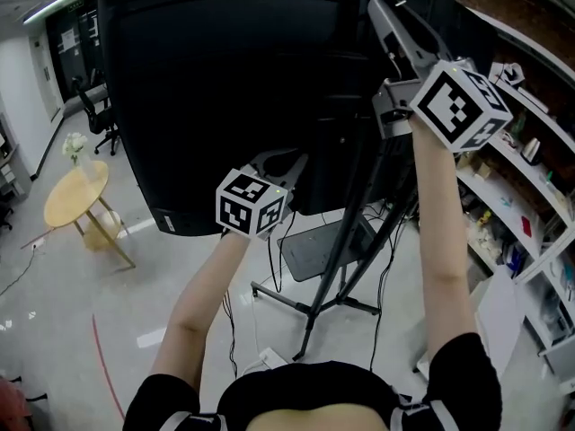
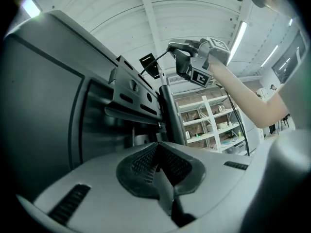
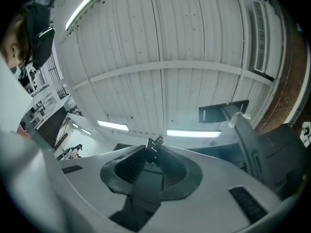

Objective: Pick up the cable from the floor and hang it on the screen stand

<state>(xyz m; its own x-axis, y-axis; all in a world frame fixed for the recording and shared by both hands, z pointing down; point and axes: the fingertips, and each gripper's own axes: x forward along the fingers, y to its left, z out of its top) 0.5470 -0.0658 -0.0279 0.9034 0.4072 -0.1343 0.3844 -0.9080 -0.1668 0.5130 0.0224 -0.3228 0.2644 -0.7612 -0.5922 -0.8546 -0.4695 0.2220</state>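
The big black screen (image 1: 225,79) fills the top of the head view, seen from behind on its wheeled stand (image 1: 337,281). My right gripper (image 1: 382,5) is raised high beside the screen's top edge. It is shut on a black cable (image 3: 143,193) whose end (image 3: 154,143) pokes out past the pads. In the right gripper view the stand's post (image 3: 250,144) with a black top plate (image 3: 223,111) rises to the right of the right gripper (image 3: 154,148). My left gripper (image 1: 280,162) sits lower behind the screen, its jaws (image 2: 156,161) shut; whether anything is pinched I cannot tell.
Open shelves (image 1: 517,187) with small items line the right side. A round wooden table (image 1: 76,196) and office chairs (image 1: 94,110) stand at the left. A grey tray (image 1: 314,250) sits on the stand, and a white power strip (image 1: 269,359) lies on the floor.
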